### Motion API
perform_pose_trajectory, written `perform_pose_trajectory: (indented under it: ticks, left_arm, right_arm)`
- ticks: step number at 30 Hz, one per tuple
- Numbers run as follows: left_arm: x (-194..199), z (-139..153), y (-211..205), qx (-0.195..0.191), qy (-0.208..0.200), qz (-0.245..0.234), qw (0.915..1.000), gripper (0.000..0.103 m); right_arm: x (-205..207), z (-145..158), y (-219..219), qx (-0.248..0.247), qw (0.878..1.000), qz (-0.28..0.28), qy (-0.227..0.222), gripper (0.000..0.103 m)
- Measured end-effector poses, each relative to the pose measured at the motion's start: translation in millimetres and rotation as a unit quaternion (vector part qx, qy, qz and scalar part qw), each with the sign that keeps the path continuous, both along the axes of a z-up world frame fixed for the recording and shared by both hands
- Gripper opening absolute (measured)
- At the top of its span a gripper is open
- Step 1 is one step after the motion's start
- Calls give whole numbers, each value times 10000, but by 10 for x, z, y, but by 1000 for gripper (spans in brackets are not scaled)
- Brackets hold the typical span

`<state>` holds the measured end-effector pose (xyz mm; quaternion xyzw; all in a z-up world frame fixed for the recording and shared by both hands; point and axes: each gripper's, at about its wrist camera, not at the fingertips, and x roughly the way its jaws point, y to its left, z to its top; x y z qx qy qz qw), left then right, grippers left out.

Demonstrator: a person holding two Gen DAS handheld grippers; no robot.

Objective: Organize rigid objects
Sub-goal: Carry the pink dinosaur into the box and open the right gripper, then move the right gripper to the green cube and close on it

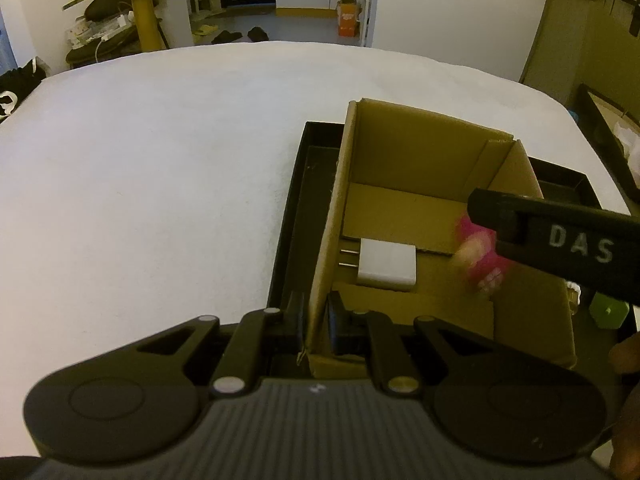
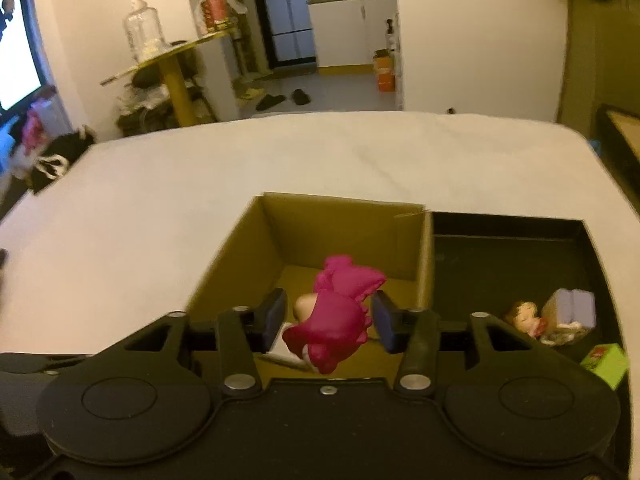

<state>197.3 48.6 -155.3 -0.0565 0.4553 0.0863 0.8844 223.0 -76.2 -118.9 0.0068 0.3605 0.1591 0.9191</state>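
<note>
A brown cardboard box with plain matte walls and an open top stands inside a shallow black tray, at its left part. The tray lies on a white tabletop with a soft, slightly grainy cover and rounded far corners.

The left gripper is closed narrowly on the near left wall of the box, one finger outside and one inside. On the box floor lies a white charger plug, smooth and square, with two metal pins pointing left.

The right gripper hovers over the open box with its jaws wide apart. Between them, touching neither blue pad, is a glossy pink toy figure with a frilled edge and a pale face; in the left wrist view it is blurred, above the box floor.

In the right part of the tray rest a small doll figure, a pale purple block just beside it, and a green cube nearer.

Beyond the far edge of the tabletop the room shows a yellow round stand with a glass jar, slippers on the grey floor, and an orange carton by a doorway. The left half of the tabletop is bare and wide.
</note>
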Motion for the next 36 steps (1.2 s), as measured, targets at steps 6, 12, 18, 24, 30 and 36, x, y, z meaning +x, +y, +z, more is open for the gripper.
perform_pose_trajectory:
  ticks: [6,12,18,24,30,36]
  left_arm:
    - [-15,23,27,-99,-86,-16,9999,10]
    - [-48,64,-8,-57,-10,-142,9999,9]
    - [-111,117,-60,35,73,-123,9999,9]
    - [-163,153,-154,276,173,-145,9994,9]
    - [-147,194,-224,524,231,-113,9983,8]
    - [-126,211,-330,853,227,-98,9960,7]
  right_arm:
    - [-105,54,-169,162,9998,-136,35,69]
    - [-276,143,-364,244,9990,-379,-50,73]
    - [-376,137,-620,372,9974,-617,-74,73]
    - [-435,60,-901,446,9949,-900,14,73]
    - [-415,32,-1093,347,9928,-1147,-8,73]
    - [-338,-14,-1262,494,9913,-1223,27,73]
